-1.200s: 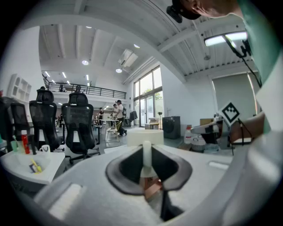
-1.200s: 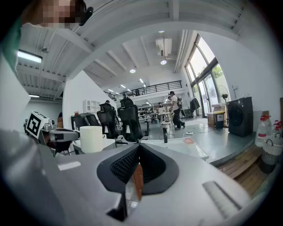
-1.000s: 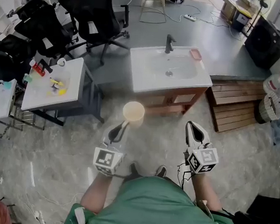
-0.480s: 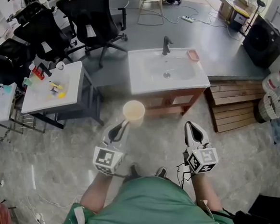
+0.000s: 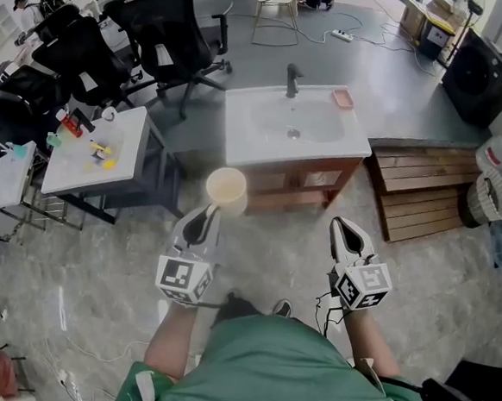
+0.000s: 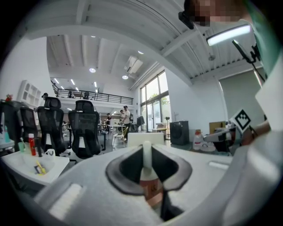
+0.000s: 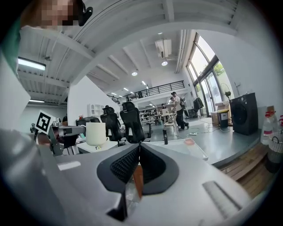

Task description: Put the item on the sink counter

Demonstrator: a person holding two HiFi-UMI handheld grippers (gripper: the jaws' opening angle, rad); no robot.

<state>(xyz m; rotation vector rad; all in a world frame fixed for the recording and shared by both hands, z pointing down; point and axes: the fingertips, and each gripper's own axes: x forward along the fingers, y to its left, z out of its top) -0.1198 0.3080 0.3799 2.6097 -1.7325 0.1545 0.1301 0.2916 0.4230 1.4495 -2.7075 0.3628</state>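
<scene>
A cream cup (image 5: 226, 189) hangs in the air in front of me. My left gripper (image 5: 204, 219) is shut on its wall; in the left gripper view the thin white rim (image 6: 147, 152) stands pinched between the jaws. The cup (image 7: 96, 133) also shows at the left of the right gripper view. My right gripper (image 5: 349, 234) hovers level with the left one, shut, with nothing in it (image 7: 138, 152). The white sink counter (image 5: 246, 147) on its wooden cabinet stands a step ahead, with a black faucet (image 5: 292, 79) and a pink soap dish (image 5: 342, 98) at its back.
A white side table (image 5: 124, 164) with small bottles stands at the left, black office chairs (image 5: 165, 24) behind it. Wooden pallets (image 5: 425, 187) lie right of the sink, a black machine (image 5: 481, 79) beyond them. A raised grey platform (image 5: 398, 94) runs behind the sink.
My left gripper has moved a little left and forward with the cup. The right gripper has stayed where it was.
</scene>
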